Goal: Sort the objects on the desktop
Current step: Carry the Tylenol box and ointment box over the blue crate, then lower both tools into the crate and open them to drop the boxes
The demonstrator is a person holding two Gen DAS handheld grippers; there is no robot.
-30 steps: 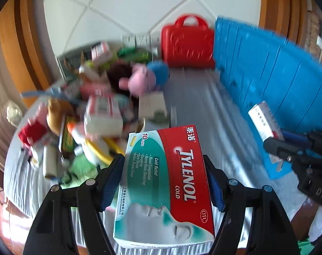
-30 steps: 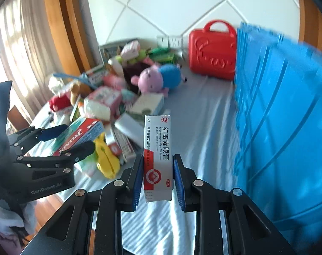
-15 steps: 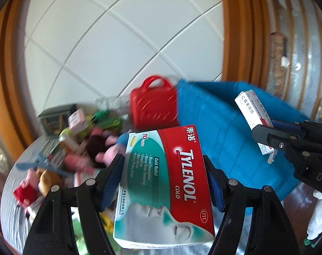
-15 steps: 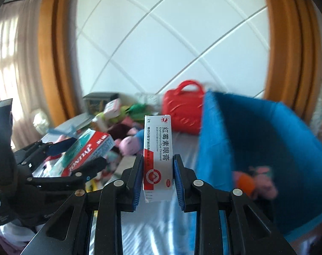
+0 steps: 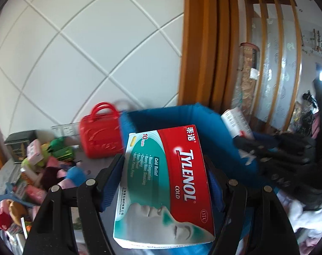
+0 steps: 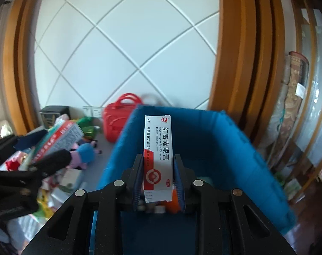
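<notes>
The cold medicine box [image 5: 165, 182], red and teal with a grey face printed on it, sits flat between the blue pads of the left gripper [image 5: 167, 182], which is clenched on its two long sides. The box is held in the air at the near wall of the blue bin [image 5: 214, 125], partly covering it. The ointment box [image 6: 158, 155], narrow, white and red, stands upright in the right gripper [image 6: 158, 178], whose pads press on its lower half. It hangs over the open bin, well inside the rim [image 6: 182, 109]. Something orange shows low in the bin behind the ointment box, too hidden to name.

Beside the bin's far left corner stands a red case [image 5: 99, 133] with a looped handle, on the grey tabletop [image 5: 91, 165]. Left of it lies a heap of toys and small boxes [image 5: 33, 170], among them a pink and blue plush toy [image 6: 82, 155]. A white tiled wall [image 6: 118, 42] with diagonal joints rises behind, framed by orange wood trim [image 6: 235, 53].
</notes>
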